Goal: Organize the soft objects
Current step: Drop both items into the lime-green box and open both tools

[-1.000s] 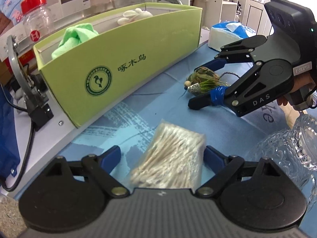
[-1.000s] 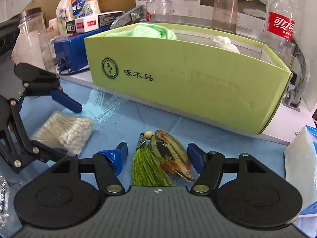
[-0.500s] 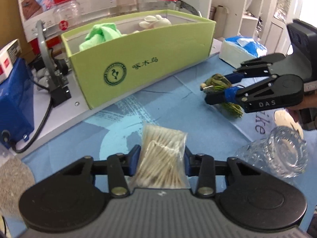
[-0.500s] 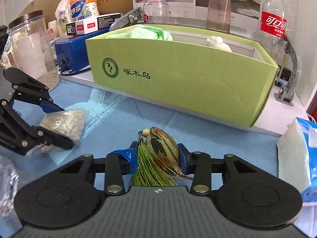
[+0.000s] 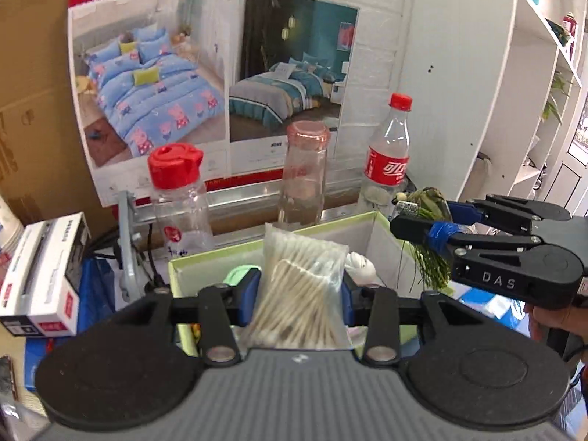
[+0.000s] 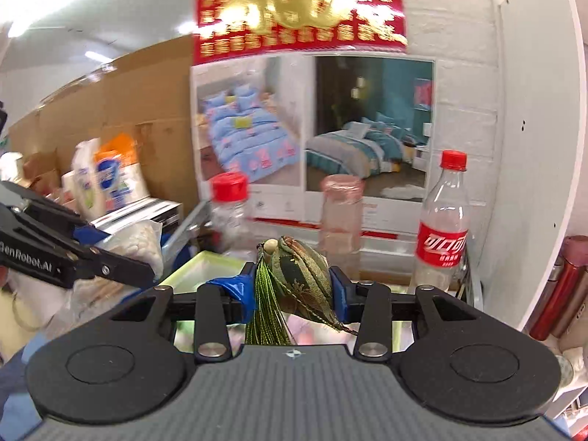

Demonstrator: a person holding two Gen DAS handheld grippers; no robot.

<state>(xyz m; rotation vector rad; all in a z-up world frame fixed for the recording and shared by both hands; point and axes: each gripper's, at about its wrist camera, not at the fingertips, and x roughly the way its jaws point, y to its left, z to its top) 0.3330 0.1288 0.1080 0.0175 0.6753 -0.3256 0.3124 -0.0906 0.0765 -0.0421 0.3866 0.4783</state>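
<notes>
My left gripper (image 5: 299, 286) is shut on a clear bag of cotton swabs (image 5: 303, 290) and holds it up over the green cardboard box (image 5: 205, 261). My right gripper (image 6: 290, 290) is shut on a green brocade sachet with a tassel (image 6: 301, 275), raised above the box's far right end (image 6: 205, 261). The right gripper also shows in the left wrist view (image 5: 430, 226) with the sachet (image 5: 426, 202). The left gripper shows in the right wrist view (image 6: 110, 253) with the bag (image 6: 136, 242). A green cloth (image 5: 239, 272) and a white soft item (image 5: 360, 262) lie inside the box.
Behind the box stand a red-capped jar (image 5: 180, 198), a pink-lidded bottle (image 5: 305, 176) and a cola bottle (image 5: 389, 161). A white carton (image 5: 44, 275) sits at the left. A white shelf unit (image 5: 514, 110) and a red flask (image 6: 562, 286) are at the right.
Both grippers closed on their items on the blue mat, then lifted them up and forward to over the green box. The views tilted upward toward the wall poster.
</notes>
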